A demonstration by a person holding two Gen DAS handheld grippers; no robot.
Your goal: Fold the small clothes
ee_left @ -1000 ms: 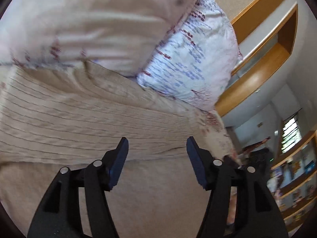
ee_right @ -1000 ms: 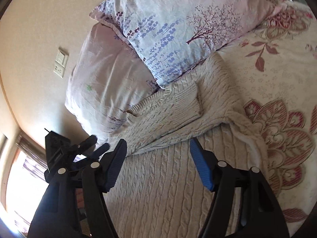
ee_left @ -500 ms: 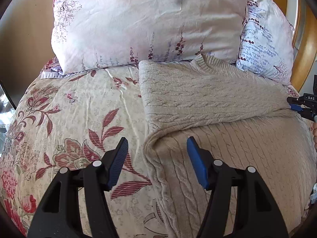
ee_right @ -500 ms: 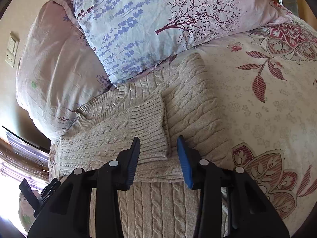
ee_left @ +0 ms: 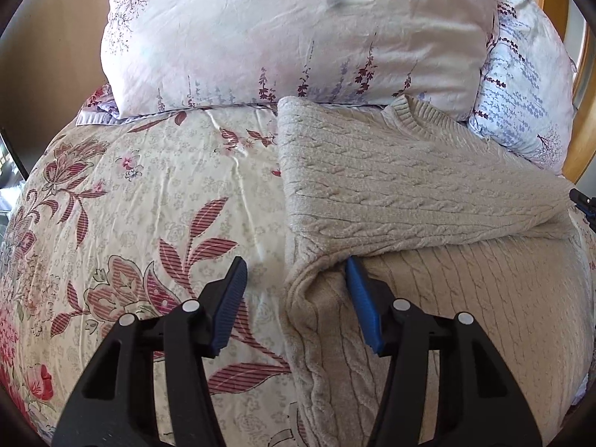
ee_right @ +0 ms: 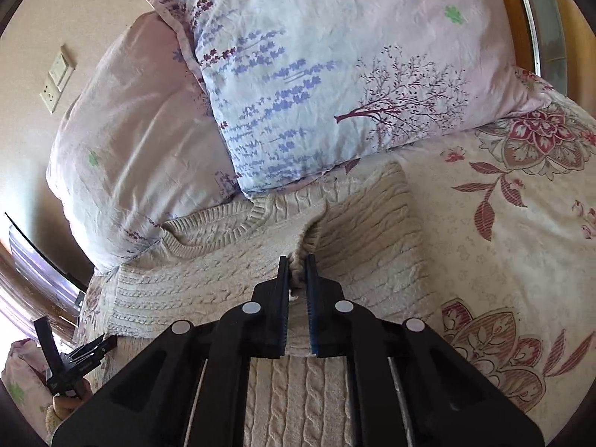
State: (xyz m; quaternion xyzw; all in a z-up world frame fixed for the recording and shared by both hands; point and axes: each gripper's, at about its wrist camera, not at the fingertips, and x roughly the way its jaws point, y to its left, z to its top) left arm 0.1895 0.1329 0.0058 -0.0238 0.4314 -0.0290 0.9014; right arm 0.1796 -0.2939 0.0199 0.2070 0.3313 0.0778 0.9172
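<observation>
Floral bedspread (ee_left: 156,193) across bed, two pillows (ee_right: 335,74) at head, wall switch plate (ee_right: 56,80) beyond. Cream cable-knit sweater (ee_left: 409,186) flat below pillows, sleeve folded across. Left gripper (ee_left: 296,279) angled down, half-open astride sweater's edge, just narrowed. Right gripper (ee_right: 297,266) clamped on sleeve cuff (ee_right: 298,260).

Left wrist view: close over sweater's (ee_left: 391,186) left fold, facing down toward pillows (ee_left: 298,29). Right wrist view: close over its right sleeve, same heading. Both share sweater (ee_right: 208,272), pillows (ee_right: 335,74), bedspread (ee_right: 503,223).
</observation>
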